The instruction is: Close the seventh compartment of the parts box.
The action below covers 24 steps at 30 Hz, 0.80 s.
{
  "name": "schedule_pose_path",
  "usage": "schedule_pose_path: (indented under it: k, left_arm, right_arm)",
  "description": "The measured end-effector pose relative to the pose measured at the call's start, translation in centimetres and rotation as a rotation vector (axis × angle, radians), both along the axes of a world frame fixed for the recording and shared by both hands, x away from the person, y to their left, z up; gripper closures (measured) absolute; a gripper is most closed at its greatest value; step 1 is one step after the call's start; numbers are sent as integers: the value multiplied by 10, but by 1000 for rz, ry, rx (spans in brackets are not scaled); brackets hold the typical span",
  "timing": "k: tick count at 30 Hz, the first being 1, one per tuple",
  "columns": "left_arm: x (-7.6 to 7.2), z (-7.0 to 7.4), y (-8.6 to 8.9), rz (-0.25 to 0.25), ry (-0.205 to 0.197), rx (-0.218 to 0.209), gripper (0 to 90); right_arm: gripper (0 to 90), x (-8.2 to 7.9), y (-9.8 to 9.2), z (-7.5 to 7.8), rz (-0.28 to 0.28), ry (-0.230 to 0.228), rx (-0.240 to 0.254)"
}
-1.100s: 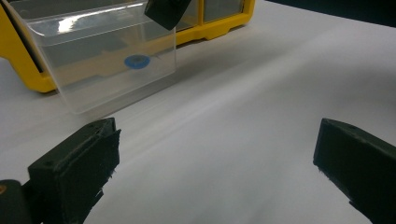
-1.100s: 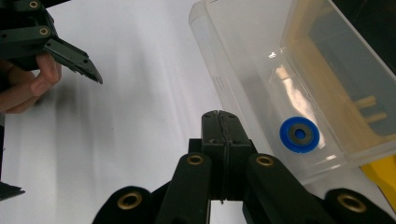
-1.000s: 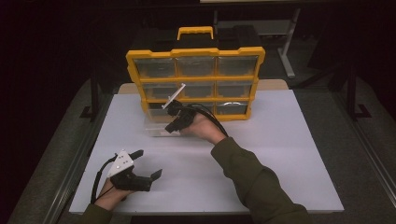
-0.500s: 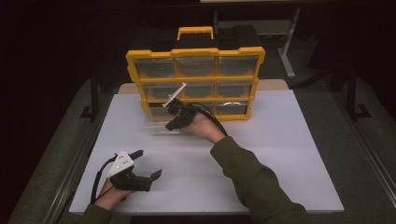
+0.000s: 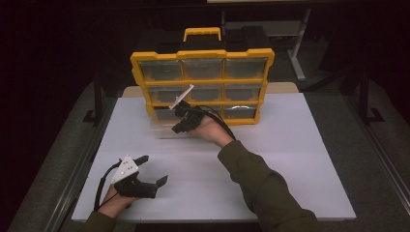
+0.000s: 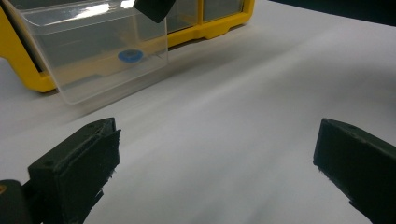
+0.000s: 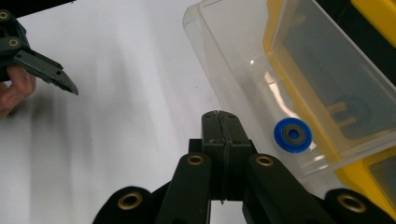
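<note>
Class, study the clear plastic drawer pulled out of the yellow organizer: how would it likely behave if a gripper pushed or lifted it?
The clear drawer looks thin-walled and holds just a small blue disc, so it is probably light. On the smooth white table it would likely slide easily. Its glossy walls may slip between the pads.

No visible change: both tongs, clear drawer exactly where they were.

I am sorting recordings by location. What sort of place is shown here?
Probably a lab or workshop recording station. A white tabletop stands in a dark room, bearing a yellow plastic organiser with clear drawers. One clear plastic drawer, pulled out, holds a small blue disc, and metal frame legs stand behind.
</note>
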<state>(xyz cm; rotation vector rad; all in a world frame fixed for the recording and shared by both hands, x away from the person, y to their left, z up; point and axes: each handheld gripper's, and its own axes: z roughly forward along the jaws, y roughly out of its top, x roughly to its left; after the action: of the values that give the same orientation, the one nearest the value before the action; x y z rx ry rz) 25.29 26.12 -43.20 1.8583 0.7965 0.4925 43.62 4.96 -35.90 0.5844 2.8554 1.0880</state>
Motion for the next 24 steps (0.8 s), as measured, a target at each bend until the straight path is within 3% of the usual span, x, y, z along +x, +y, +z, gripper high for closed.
schedule_pose_path:
  k: [24]
  left_arm:
    - [0, 0, 1, -1, 0, -1, 0]
  right_arm:
    - [892, 15, 1, 3, -68, -11, 2]
